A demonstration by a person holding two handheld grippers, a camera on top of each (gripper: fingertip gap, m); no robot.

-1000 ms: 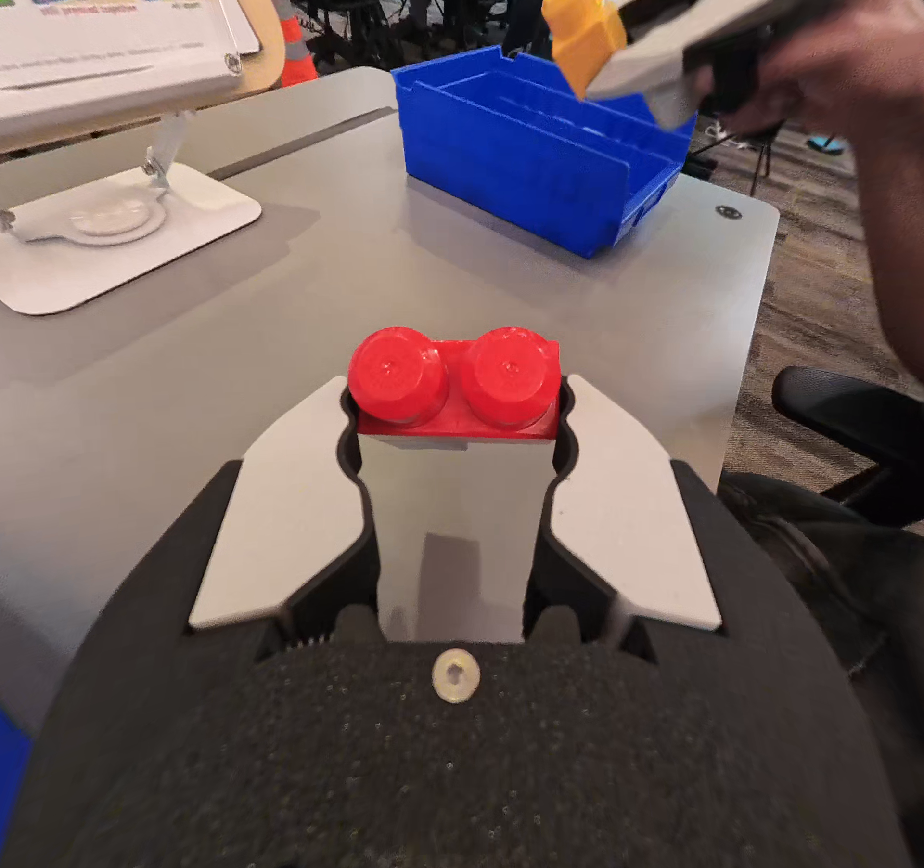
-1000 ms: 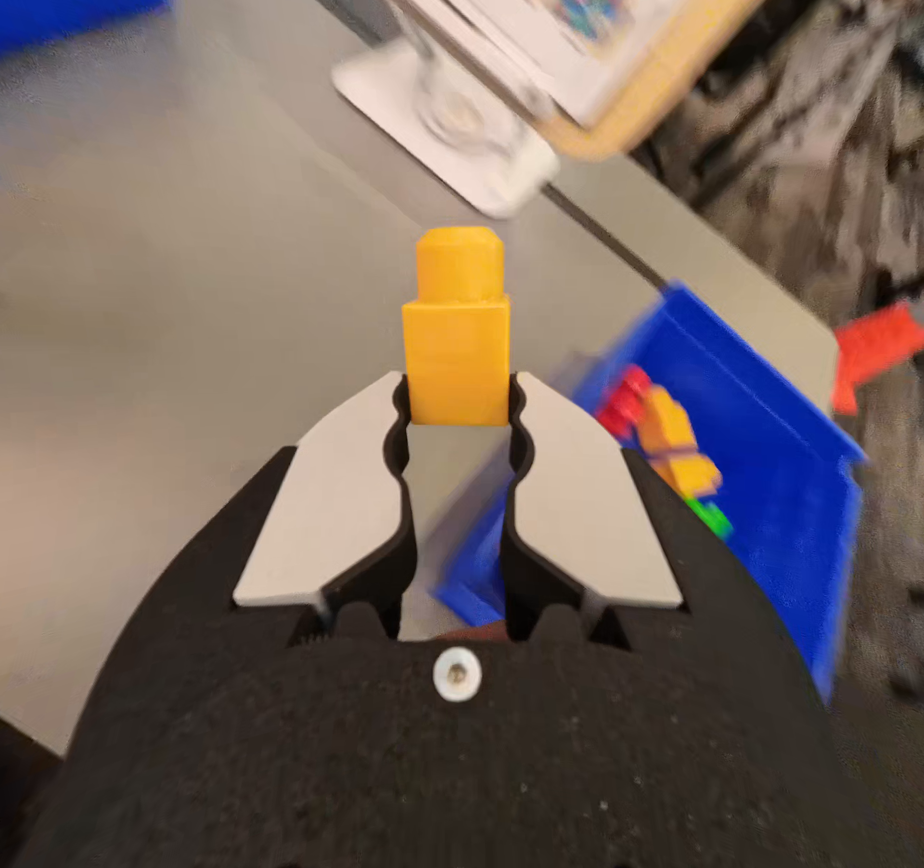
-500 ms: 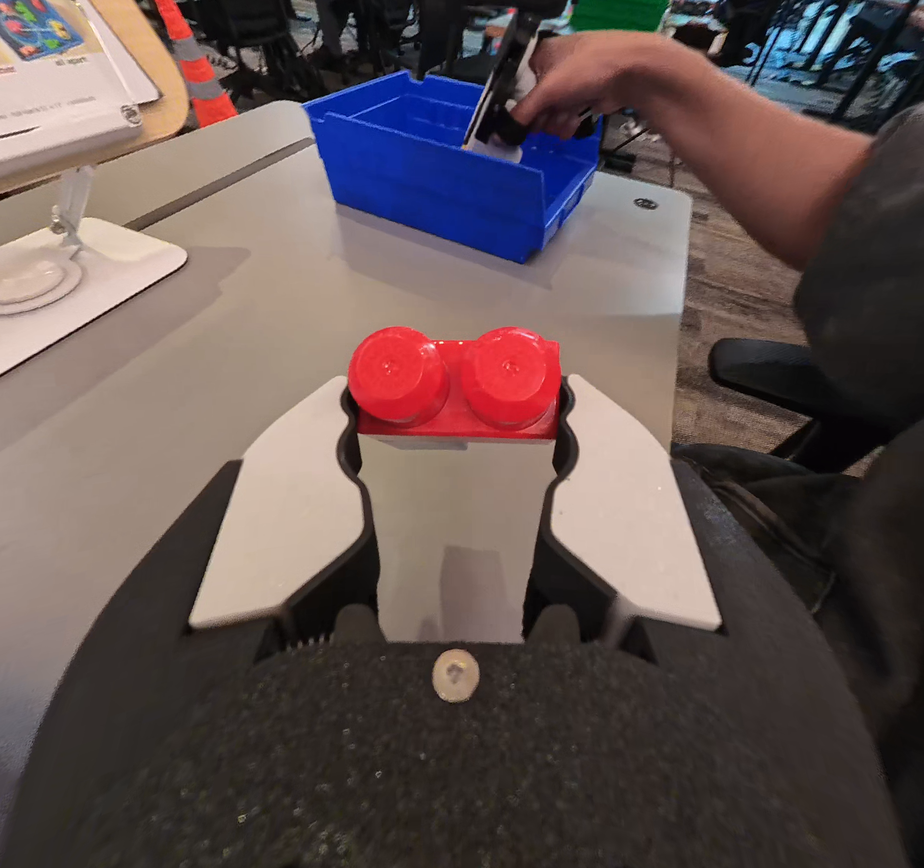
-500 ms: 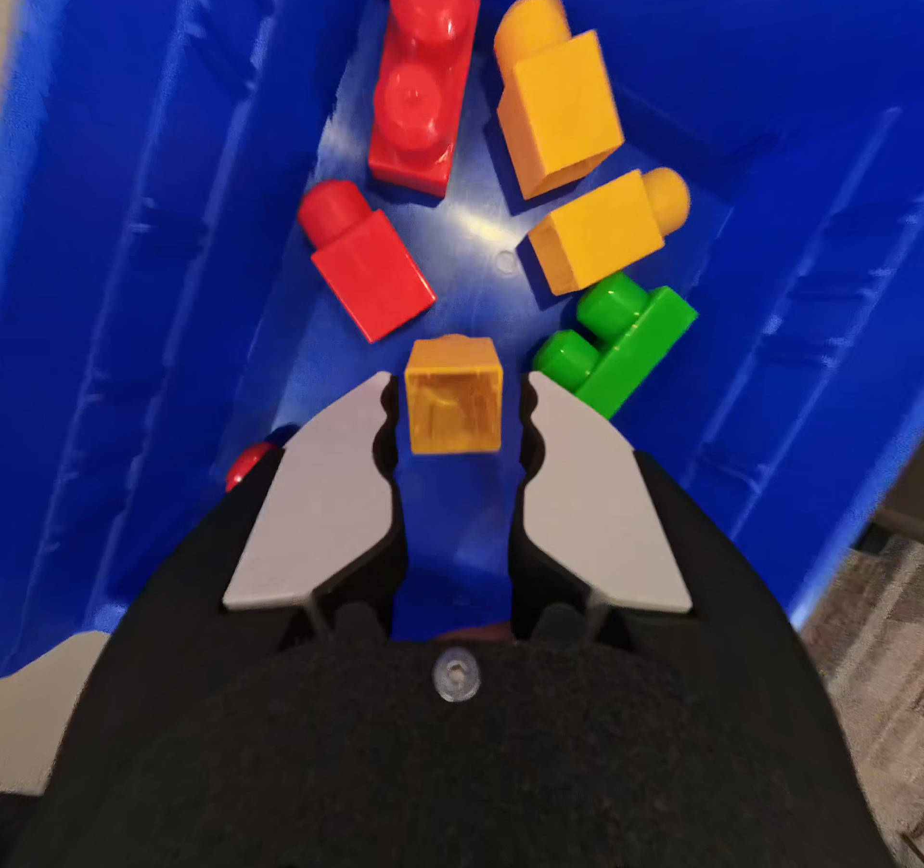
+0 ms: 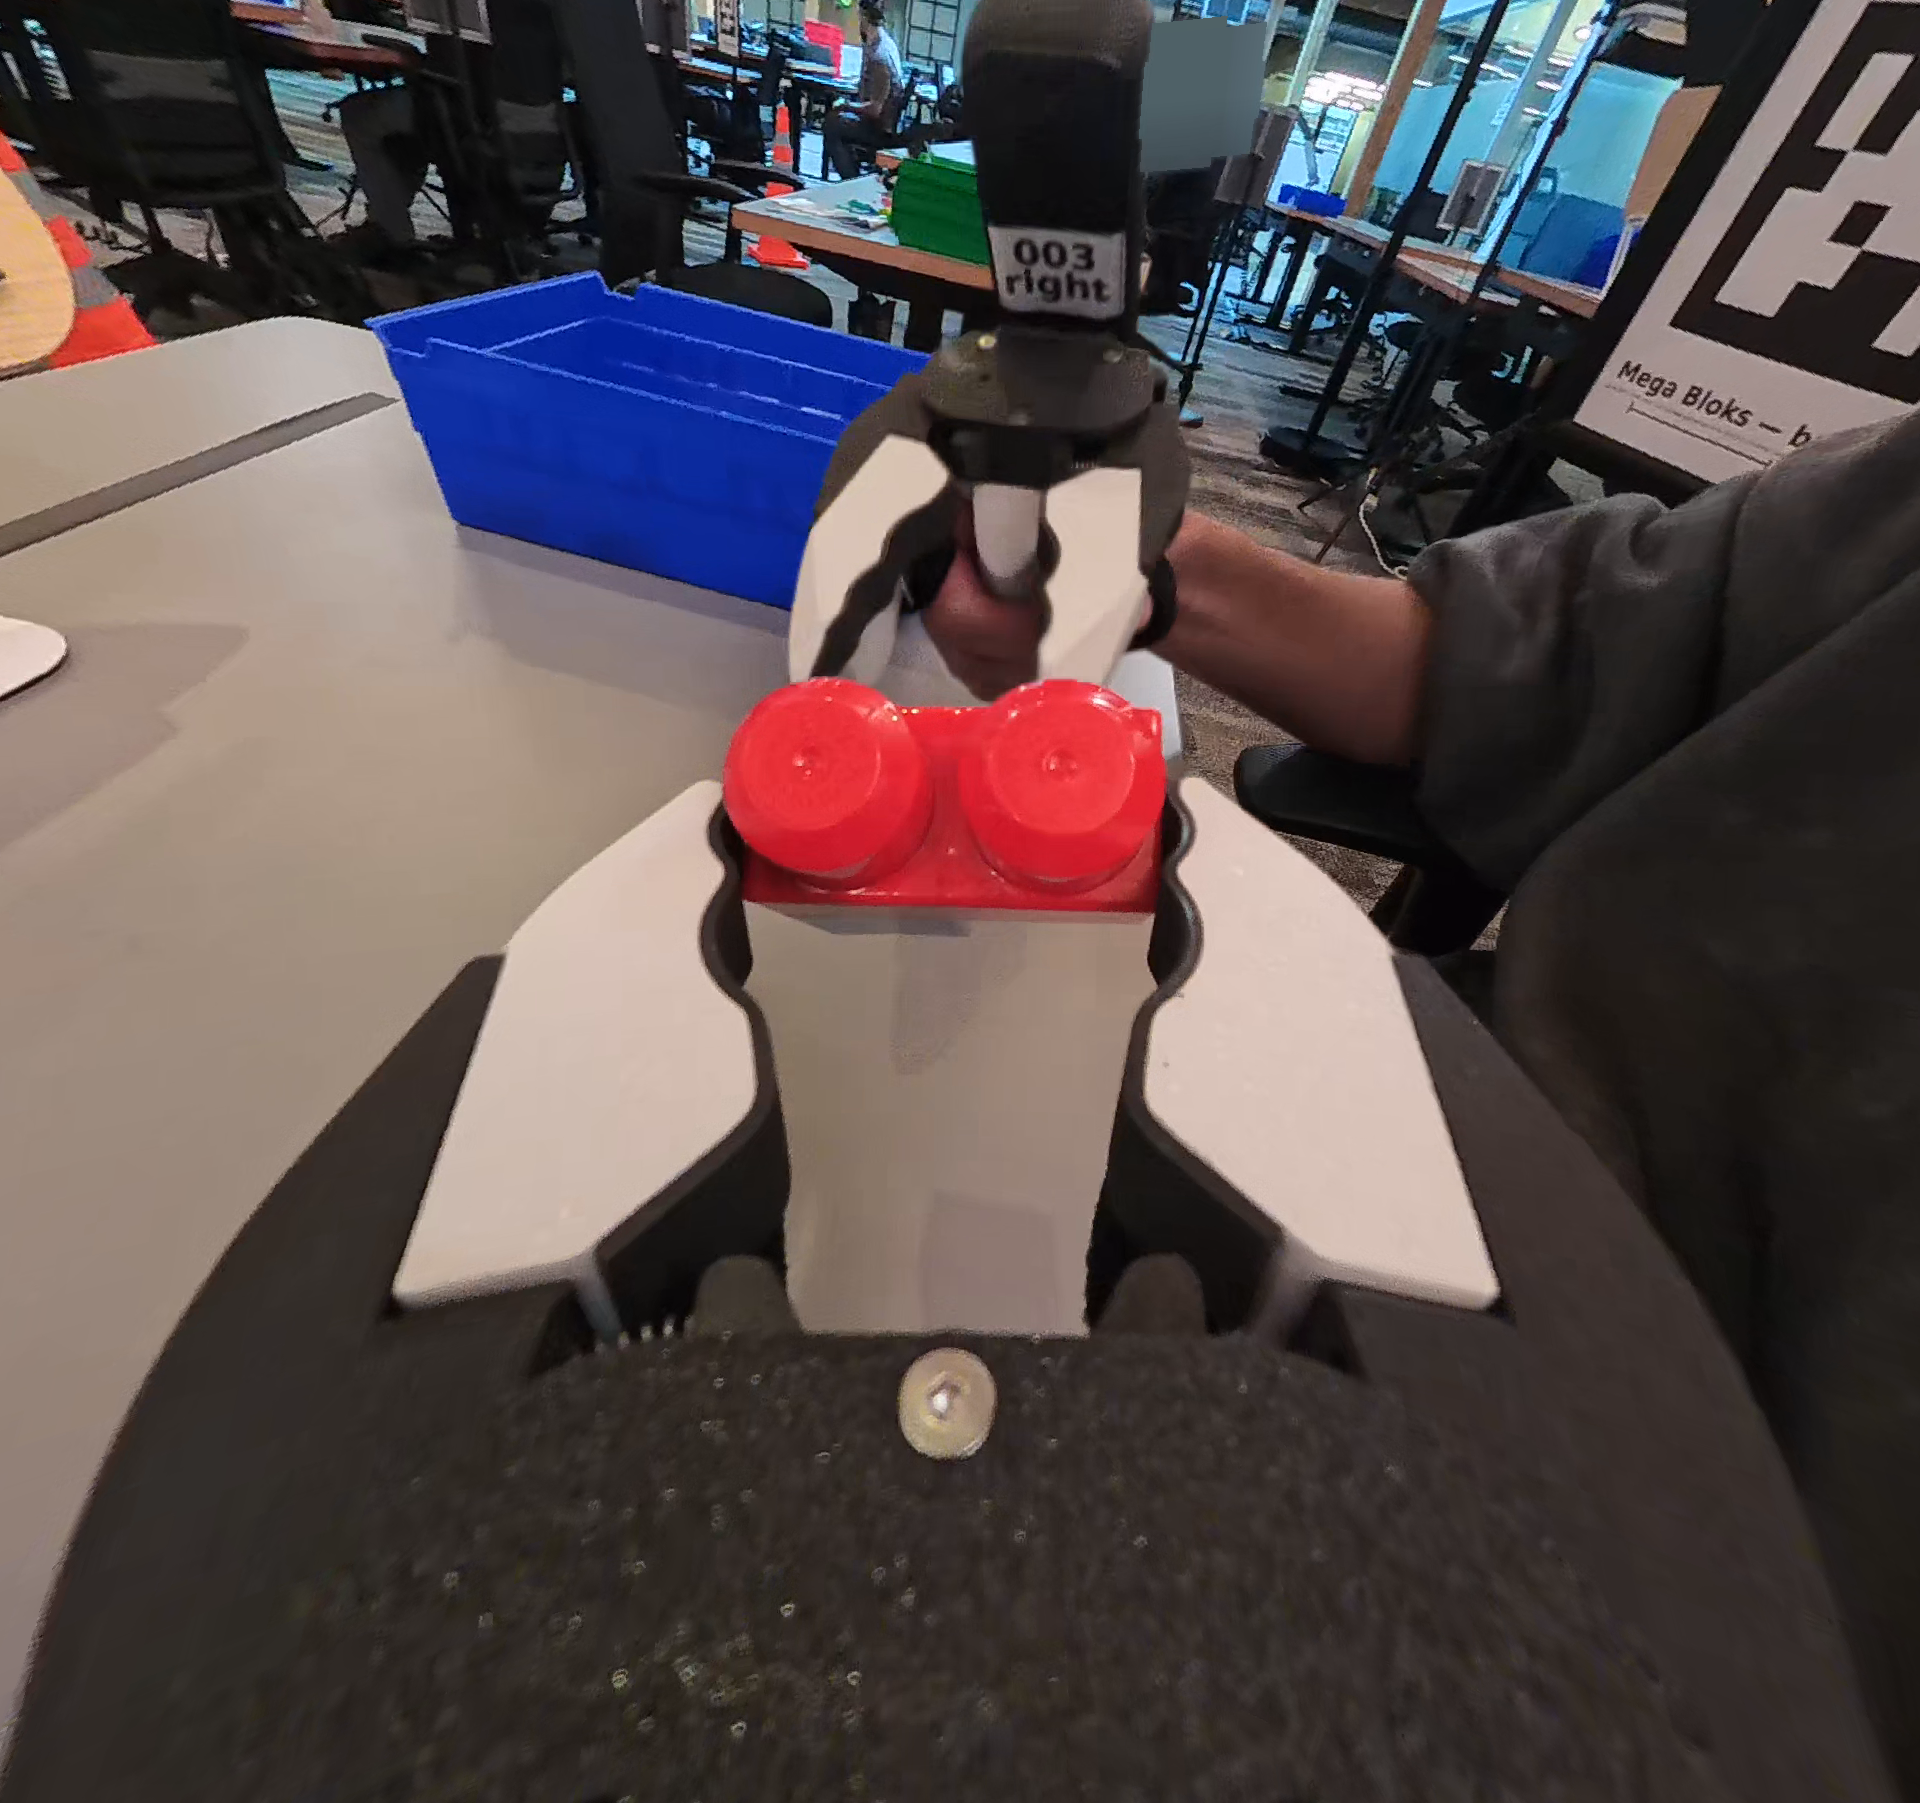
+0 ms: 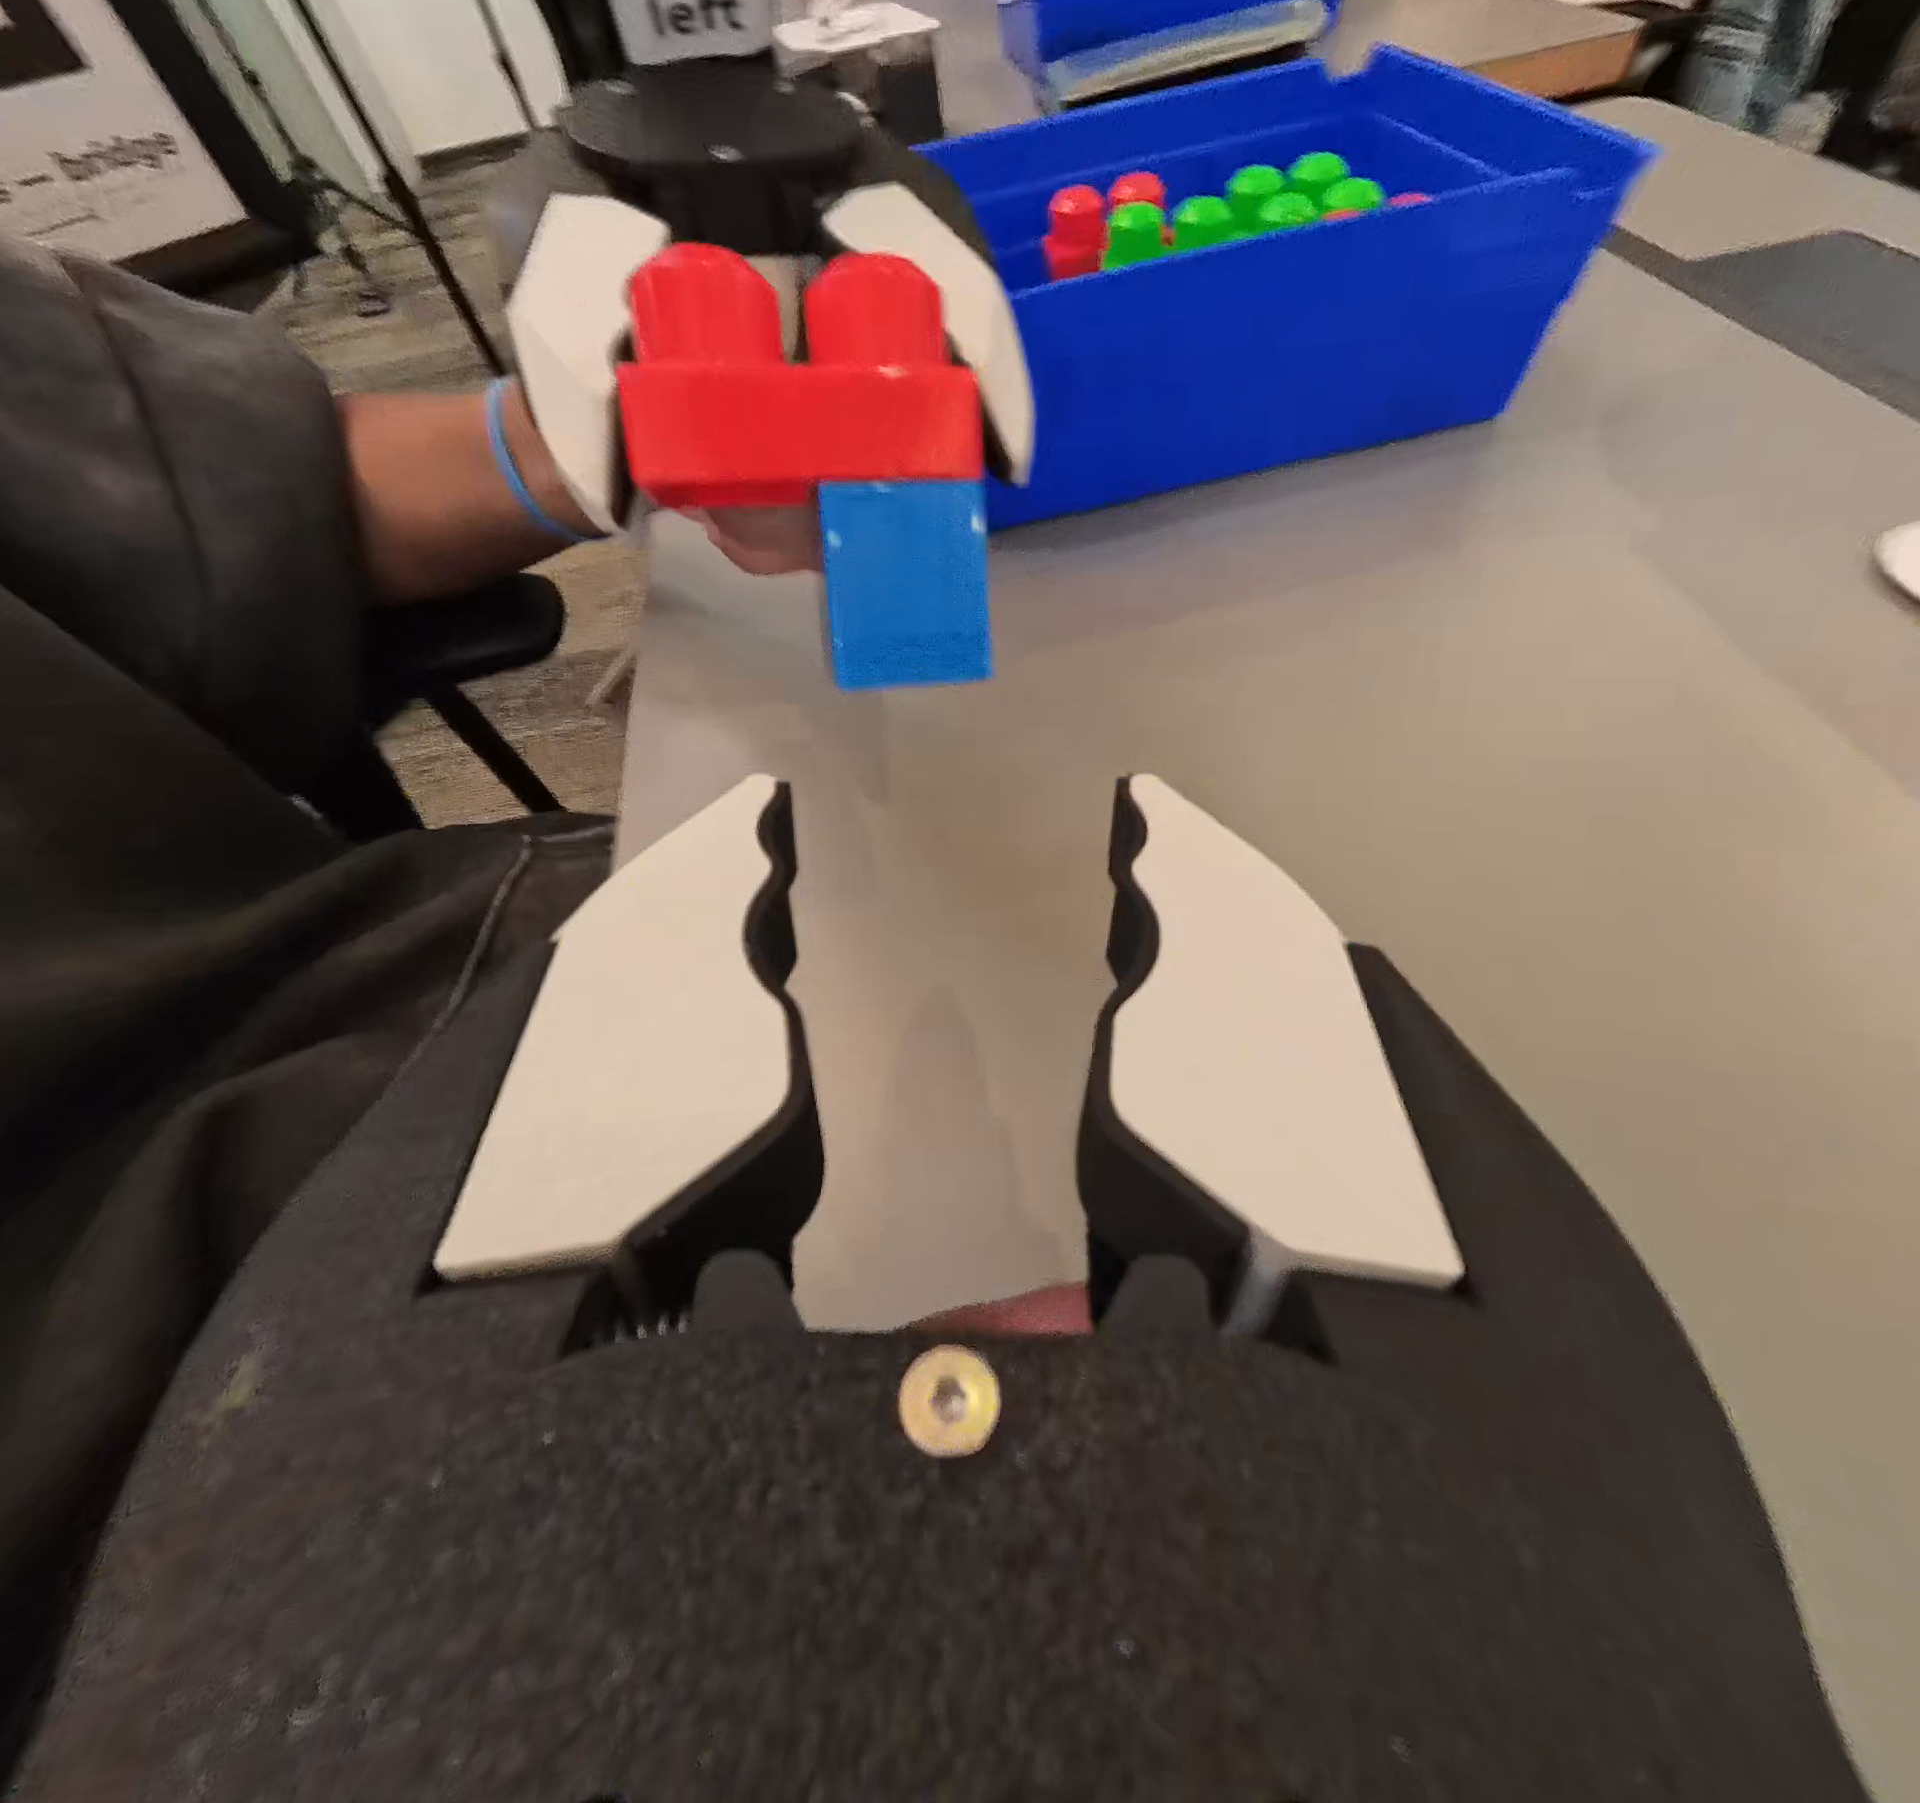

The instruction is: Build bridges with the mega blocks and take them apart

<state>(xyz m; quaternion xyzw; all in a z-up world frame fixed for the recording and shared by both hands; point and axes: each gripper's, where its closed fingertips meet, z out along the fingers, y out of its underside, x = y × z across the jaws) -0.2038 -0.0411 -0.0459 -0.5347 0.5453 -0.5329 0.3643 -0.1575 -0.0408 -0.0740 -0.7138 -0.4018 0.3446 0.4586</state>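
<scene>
— So, what is the left gripper (image 5: pixel 951 808) doing?

— It is clamped on a red two-stud block (image 5: pixel 943 803) at the centre of its own view. In the right wrist view the same block (image 6: pixel 798 403) sits upper left of centre, with a blue block (image 6: pixel 906 584) stuck under its right end.

— And the right gripper (image 6: pixel 951 808)?

— Its fingers are spread with nothing between them, over the grey table (image 6: pixel 1455 766). From the left wrist view it (image 5: pixel 966 652) faces the red block from just behind.

— Where is the bin?

— The blue bin (image 6: pixel 1299 340) stands at upper right, holding red and green blocks (image 6: pixel 1247 205).
</scene>
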